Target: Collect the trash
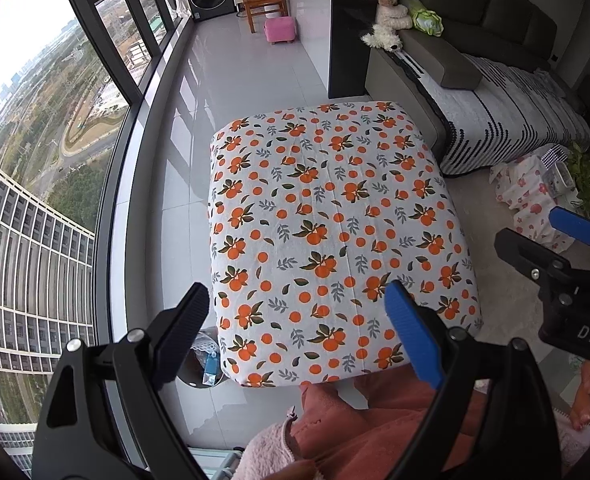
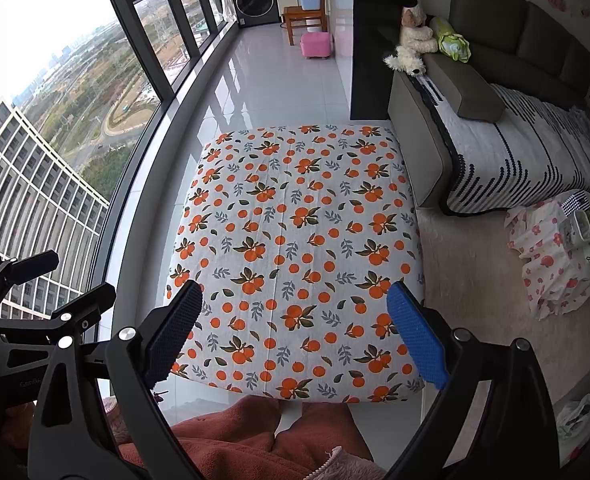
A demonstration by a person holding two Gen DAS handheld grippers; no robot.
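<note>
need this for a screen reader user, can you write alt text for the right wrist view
Open right tongs hang empty above a table covered in an orange-fruit print cloth, with no trash on it. A grey sofa stands to the right, big windows to the left, and the left tongs show at the left edge.

left tongs (image 1: 297, 294), right tongs (image 2: 295, 294): both spread, empty.

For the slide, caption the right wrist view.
Open right gripper above a bare orange-print table, window at left, sofa at right.
</note>
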